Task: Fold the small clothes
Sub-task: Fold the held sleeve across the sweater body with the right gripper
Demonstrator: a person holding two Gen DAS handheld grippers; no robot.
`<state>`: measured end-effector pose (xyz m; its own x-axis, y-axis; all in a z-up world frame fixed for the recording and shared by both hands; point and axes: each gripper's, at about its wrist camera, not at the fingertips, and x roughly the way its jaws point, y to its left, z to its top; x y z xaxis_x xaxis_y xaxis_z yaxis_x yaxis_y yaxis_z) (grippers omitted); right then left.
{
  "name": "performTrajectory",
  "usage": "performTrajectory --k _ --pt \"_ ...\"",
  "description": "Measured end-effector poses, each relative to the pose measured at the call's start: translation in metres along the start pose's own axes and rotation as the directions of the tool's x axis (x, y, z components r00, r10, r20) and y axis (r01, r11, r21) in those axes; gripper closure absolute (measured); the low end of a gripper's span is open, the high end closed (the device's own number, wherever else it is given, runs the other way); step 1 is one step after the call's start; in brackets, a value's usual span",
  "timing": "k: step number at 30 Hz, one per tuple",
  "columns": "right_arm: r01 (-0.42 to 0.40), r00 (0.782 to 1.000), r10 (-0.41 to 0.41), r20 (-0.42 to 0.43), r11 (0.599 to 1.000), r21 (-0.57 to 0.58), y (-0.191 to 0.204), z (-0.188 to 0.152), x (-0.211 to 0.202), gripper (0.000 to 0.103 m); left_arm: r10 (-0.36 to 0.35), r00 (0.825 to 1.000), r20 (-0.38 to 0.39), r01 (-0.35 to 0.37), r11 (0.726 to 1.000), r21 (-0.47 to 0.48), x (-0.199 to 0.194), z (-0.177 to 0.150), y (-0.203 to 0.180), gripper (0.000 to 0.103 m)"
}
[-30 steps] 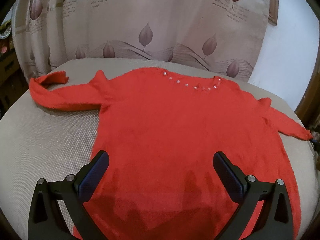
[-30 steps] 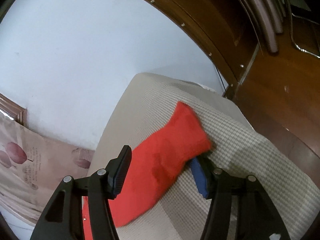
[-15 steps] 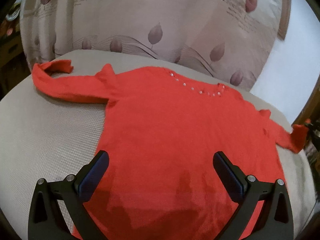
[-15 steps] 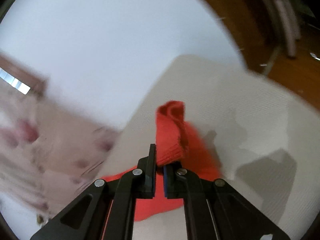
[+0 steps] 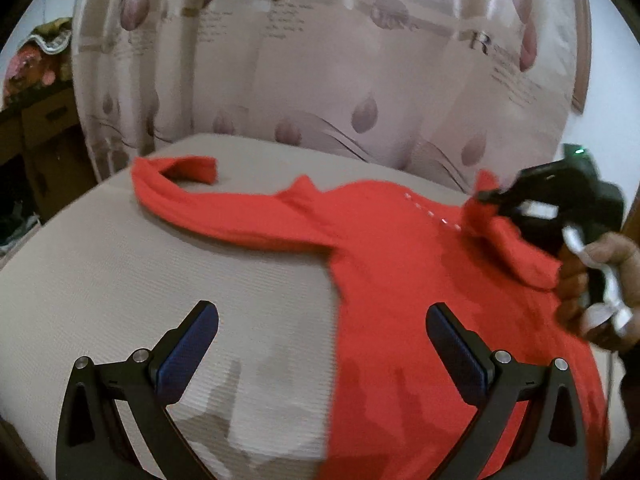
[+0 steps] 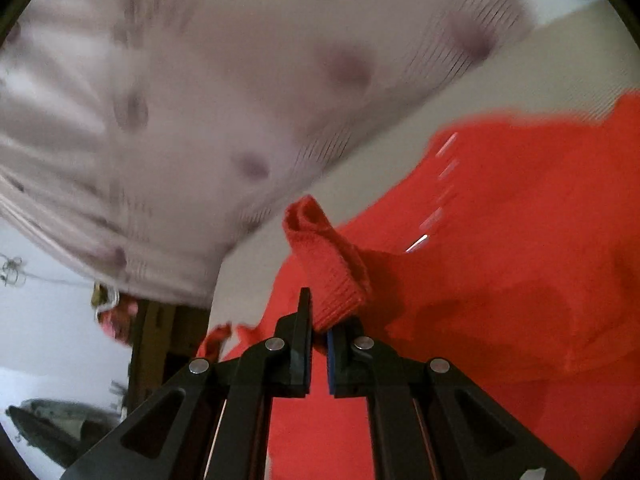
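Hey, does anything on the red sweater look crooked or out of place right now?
Only the far sleeve's cuff: it is bent back on itself instead of lying straight. The other sleeve is pinched in the right gripper.

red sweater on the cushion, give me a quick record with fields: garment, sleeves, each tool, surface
garment: red sweater, lying on the cushion
near sleeve: cuff pinched and lifted over the body
far sleeve: spread out flat, cuff turned back
right tool: shut on the cuff
left tool: open, empty, over the sweater's edge
surface: beige cushion
backdrop: patterned curtain
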<state>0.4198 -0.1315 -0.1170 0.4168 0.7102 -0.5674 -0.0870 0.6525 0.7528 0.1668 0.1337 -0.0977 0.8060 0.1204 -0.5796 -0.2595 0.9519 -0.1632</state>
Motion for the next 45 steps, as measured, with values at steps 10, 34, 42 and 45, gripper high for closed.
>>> performTrajectory --k 10,34,42,45 --pt "0.039 0.996 -0.043 -0.073 0.998 -0.048 0.037 -0.036 0.074 0.098 -0.02 1.0 -0.017 0.018 0.995 -0.098 0.013 0.0 0.042 0.0" --pt "-0.085 0.995 0.076 -0.058 0.982 -0.167 0.053 -0.056 0.048 0.045 -0.029 1.0 -0.004 0.027 0.982 -0.185 0.011 -0.005 0.053 0.0" --pt "0.447 0.892 -0.399 0.212 0.848 -0.284 -0.014 -0.06 -0.1 0.044 -0.017 1.0 -0.006 0.016 0.984 -0.178 0.011 -0.005 0.051 0.0" --pt "0.686 0.728 -0.624 0.284 0.655 -0.318 -0.043 -0.052 -0.119 0.044 -0.065 0.998 -0.026 0.059 0.981 -0.185 0.014 -0.003 0.055 0.0"
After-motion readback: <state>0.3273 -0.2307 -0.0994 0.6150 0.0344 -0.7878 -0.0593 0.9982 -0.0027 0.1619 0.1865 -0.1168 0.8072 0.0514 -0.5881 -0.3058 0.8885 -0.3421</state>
